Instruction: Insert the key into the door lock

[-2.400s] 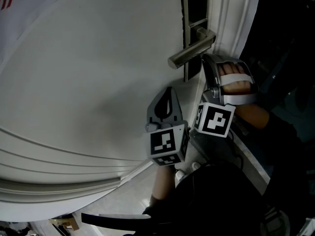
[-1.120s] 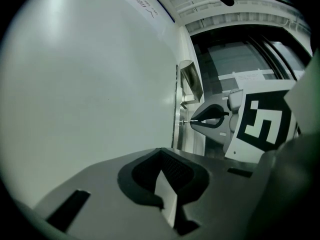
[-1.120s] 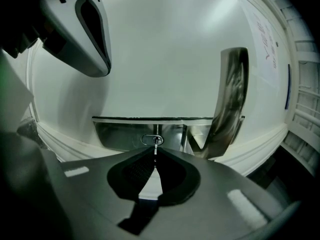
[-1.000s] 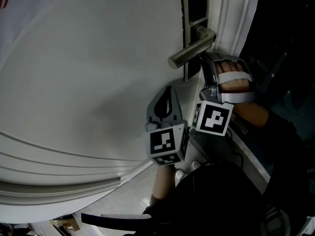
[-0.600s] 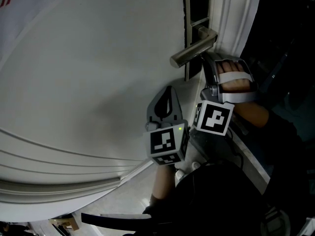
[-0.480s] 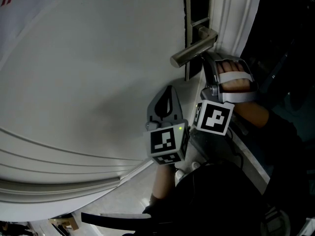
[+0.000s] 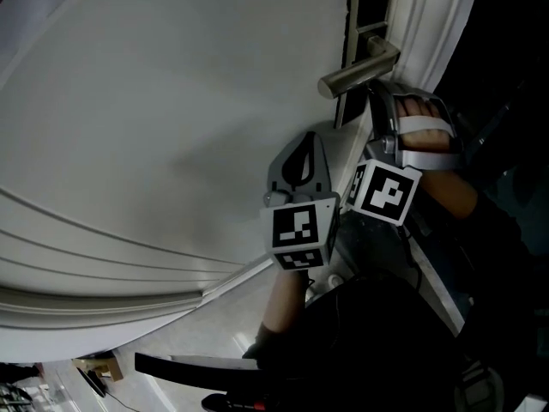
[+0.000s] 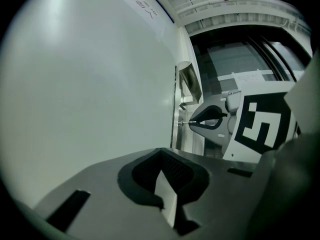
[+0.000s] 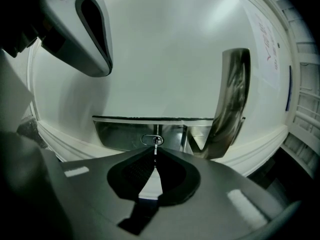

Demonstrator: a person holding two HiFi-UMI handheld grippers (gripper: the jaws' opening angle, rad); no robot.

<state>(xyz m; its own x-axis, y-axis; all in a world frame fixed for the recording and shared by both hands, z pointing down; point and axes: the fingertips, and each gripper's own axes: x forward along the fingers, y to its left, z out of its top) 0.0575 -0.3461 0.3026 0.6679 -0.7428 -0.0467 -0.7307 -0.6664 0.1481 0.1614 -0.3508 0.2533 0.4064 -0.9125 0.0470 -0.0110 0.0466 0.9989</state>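
Gripping key (image 9: pixel 155 149) tight in right gripper (image 9: pixel 155 157), blade lengthwise along the jaws, pointing forward, tip seemingly inside door lock (image 9: pixel 151 140). Holding left gripper (image 8: pixel 161 155) closed, empty.

Door handle (image 7: pixel 360 67), left claw (image 7: pixel 307 144) and right claw (image 7: pixel 377 101) now sit higher and further right in head view.

In right gripper view, lever handle (image 9: pixel 231 99) juts out just rt of keyhole (image 9: pixel 152 140) and crowds that side. Lock plate (image 9: pixel 117 131) to its left is bare. Left tool (image 9: pixel 100 66) hangs upper left, well apart. In head view, door face (image 7: pixel 171 101) is open at left; frame (image 7: pixel 429 24) hems in upper rt.
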